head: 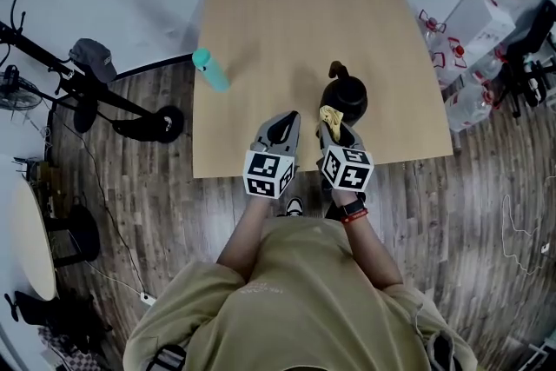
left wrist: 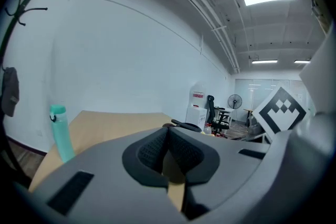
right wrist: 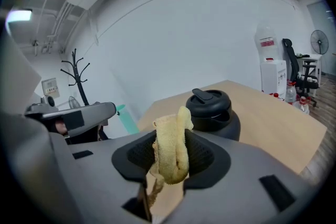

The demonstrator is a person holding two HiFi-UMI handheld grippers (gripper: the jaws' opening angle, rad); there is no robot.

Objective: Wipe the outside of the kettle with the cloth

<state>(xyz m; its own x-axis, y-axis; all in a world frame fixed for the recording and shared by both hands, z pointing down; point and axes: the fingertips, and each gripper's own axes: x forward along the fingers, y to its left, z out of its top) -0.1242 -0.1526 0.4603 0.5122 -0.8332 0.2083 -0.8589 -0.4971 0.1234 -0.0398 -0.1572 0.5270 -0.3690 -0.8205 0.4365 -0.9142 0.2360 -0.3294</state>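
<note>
Head view: the black kettle [head: 344,97] stands on the wooden table [head: 261,22]. The right gripper [head: 333,128] sits at the kettle's near side with the yellow cloth [head: 329,115] at its tip; I cannot tell if the cloth touches the kettle. The left gripper [head: 280,135] waits just left of the kettle, and a teal bottle [head: 211,69] stands well left of it.

Left gripper view: the jaws are pressed together on nothing, and the kettle's lid peeks just beyond them.

Right gripper view: the jaws are clenched on the folded cloth, with the kettle just beyond. To wipe well, press the cloth's bulge against the kettle's wall and sweep round it. The left gripper could brace the kettle, which might otherwise slide.
</note>
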